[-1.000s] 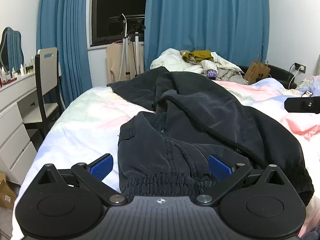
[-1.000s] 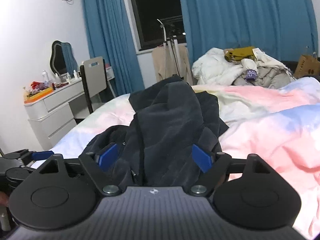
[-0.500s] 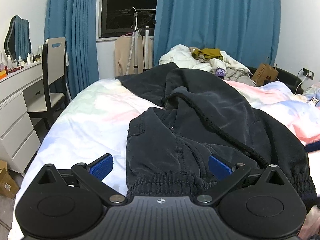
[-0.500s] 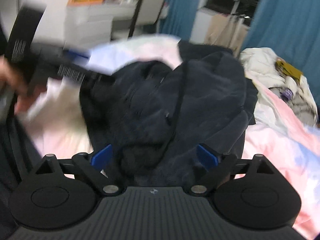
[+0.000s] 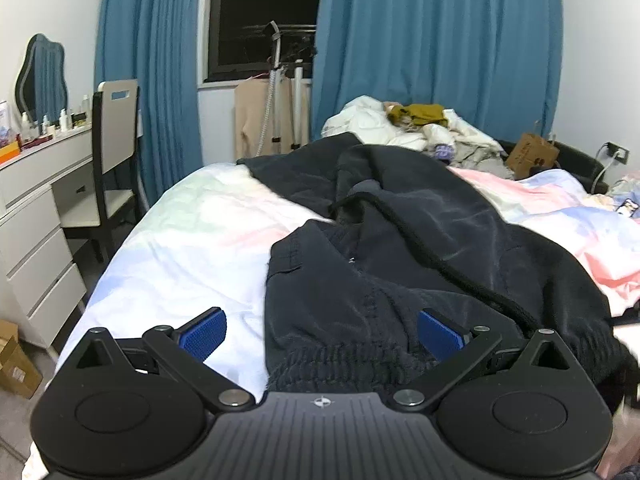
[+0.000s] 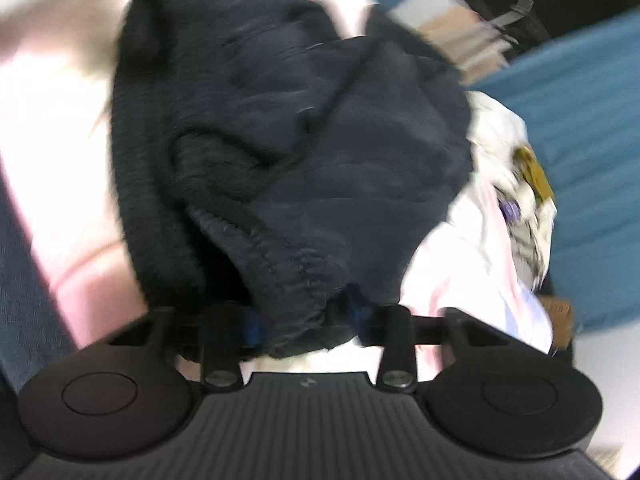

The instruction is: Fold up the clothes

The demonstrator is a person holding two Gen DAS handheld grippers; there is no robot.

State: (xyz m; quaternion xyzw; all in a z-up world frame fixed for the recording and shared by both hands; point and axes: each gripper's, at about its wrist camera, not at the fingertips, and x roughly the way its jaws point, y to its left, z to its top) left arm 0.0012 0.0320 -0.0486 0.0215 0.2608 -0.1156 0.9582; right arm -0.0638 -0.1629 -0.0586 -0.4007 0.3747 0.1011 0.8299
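A dark navy garment (image 5: pixel 400 248) with an elastic waistband and a black drawcord lies crumpled on the pastel bed sheet (image 5: pixel 192 248). My left gripper (image 5: pixel 320 330) is open, its blue pads either side of the waistband's left corner, just above the bed. In the blurred right wrist view the same garment (image 6: pixel 288 128) fills the frame. My right gripper (image 6: pixel 306 320) has its jaws closed in on the bunched elastic waistband, pinching the cloth between the blue pads.
A pile of white and mustard laundry (image 5: pixel 408 128) lies at the far end of the bed. A white dresser (image 5: pixel 36 216) and a chair (image 5: pixel 108 184) stand on the left. A cardboard box (image 5: pixel 530 154) sits far right by blue curtains.
My right gripper swung down and left to the garment's waistband and closed on it. The left gripper stayed open, shifting slightly to the left along the waistband.
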